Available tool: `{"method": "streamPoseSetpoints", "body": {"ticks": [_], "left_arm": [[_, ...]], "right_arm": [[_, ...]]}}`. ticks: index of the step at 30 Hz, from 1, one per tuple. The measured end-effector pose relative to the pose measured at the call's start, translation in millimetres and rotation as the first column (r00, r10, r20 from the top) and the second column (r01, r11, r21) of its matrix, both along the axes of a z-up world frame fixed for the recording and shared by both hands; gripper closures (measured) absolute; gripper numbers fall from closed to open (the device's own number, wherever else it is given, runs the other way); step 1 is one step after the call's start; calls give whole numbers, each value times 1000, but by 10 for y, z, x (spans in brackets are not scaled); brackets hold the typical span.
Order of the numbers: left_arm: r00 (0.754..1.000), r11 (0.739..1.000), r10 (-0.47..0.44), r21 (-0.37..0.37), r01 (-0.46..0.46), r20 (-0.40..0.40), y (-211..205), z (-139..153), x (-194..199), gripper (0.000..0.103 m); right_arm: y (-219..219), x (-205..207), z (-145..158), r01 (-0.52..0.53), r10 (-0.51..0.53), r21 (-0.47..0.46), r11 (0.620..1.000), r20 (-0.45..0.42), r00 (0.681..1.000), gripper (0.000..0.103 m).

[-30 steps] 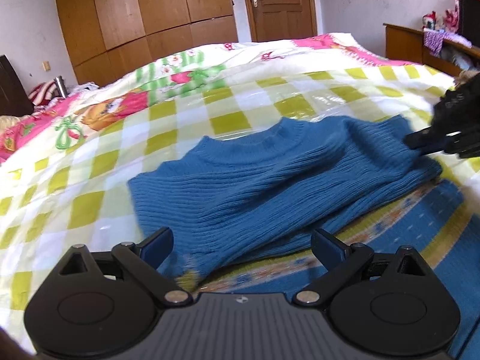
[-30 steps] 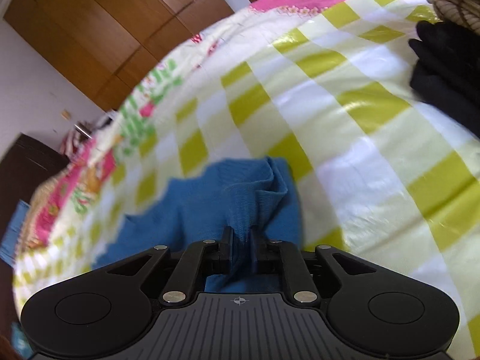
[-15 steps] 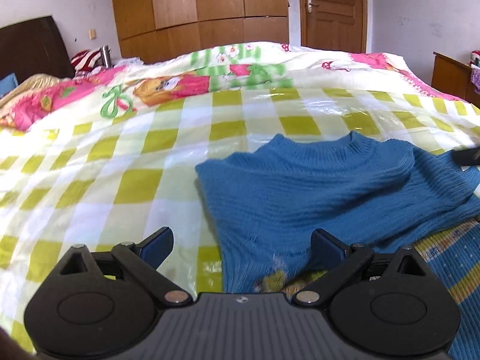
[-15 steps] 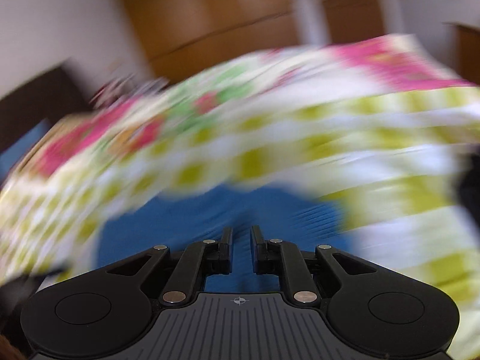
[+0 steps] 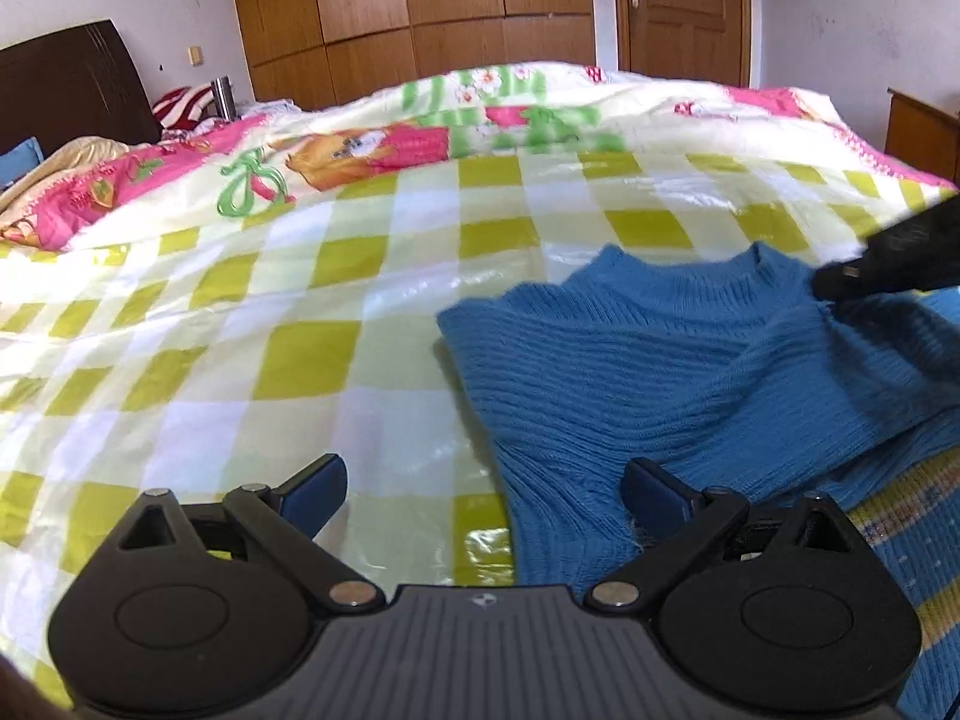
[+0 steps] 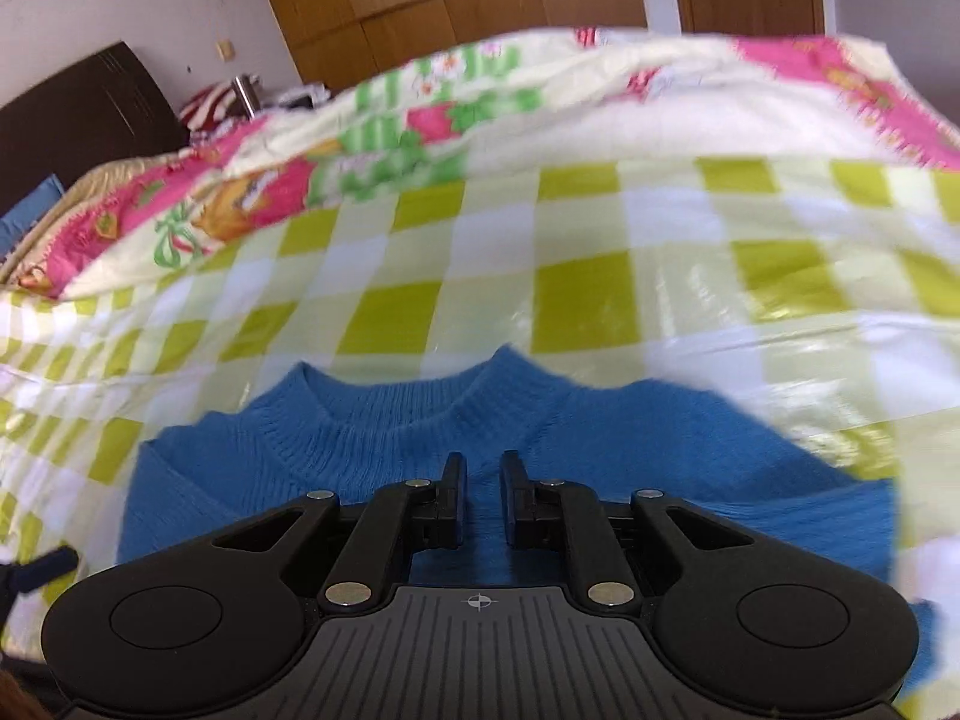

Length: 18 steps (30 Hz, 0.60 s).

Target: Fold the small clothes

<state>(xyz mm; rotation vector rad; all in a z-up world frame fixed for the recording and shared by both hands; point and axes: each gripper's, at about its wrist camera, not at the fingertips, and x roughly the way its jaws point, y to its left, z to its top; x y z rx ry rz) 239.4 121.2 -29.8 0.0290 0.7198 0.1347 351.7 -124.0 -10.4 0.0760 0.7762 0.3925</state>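
Since a second ago the right tool [image 6: 483, 495] has rolled level, and the blue sweater [image 5: 660, 372] now lies spread with its collar toward the far edge of the bed [image 5: 300, 360], no longer bunched up in front of the fingers. The left tool [image 5: 483, 489] has swung so the sweater sits right of its centre instead of straight ahead. The left wrist view shows that tool's jaws wide apart with nothing between them, one blue pad over the checkered plastic sheet [image 5: 372, 276] and the other over the sweater's near hem; it also catches the right tool as a dark shape at the right border, its tip at the sweater near the collar. The right wrist view shows its own jaws close together with a narrow gap, blue knit visible through that gap; whether the pads pinch the fabric cannot be told. Only this view shows the whole collar and both shoulders. The sweater's right part and a patterned blue and yellow cloth [image 5: 900, 516] under it are cut off in the left view. The right view is motion-blurred toward its edges.
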Motion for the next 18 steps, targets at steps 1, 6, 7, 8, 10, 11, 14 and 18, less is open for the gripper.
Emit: {"method": "streamPoseSetpoints", "body": {"ticks": [1, 6, 7, 8, 10, 11, 14, 18], "left_arm": [[1000, 1000, -3, -1, 3, 10, 18, 33, -15, 0], [999, 1000, -25, 4, 25, 35, 50, 156, 53, 0], [999, 1000, -30, -1, 30, 36, 47, 170, 87, 0], [998, 999, -40, -4, 40, 38, 38, 190, 128, 0], [997, 998, -62, 6, 62, 38, 4, 212, 207, 0], [997, 997, -73, 18, 72, 37, -13, 218, 247, 0], [996, 996, -87, 18, 87, 24, -22, 189, 370, 0], [993, 994, -112, 15, 112, -24, -63, 72, 555, 0]], "right_arm": [[-51, -94, 46, -16, 16, -7, 1000, 13, 1000, 88], [-110, -471, 134, -136, 137, -28, 990, 8, 991, 86], [-65, -547, 118, -176, 177, -50, 983, 12, 984, 86], [-2, -632, 96, -220, 223, -84, 972, 26, 974, 86], [146, -763, 44, -316, 329, -164, 934, 58, 943, 84], [224, -814, 16, -360, 379, -194, 912, 67, 923, 83], [438, -878, -58, -448, 479, -251, 858, 78, 875, 83], [641, -752, -196, -480, 519, -308, 821, 54, 853, 83]]}}
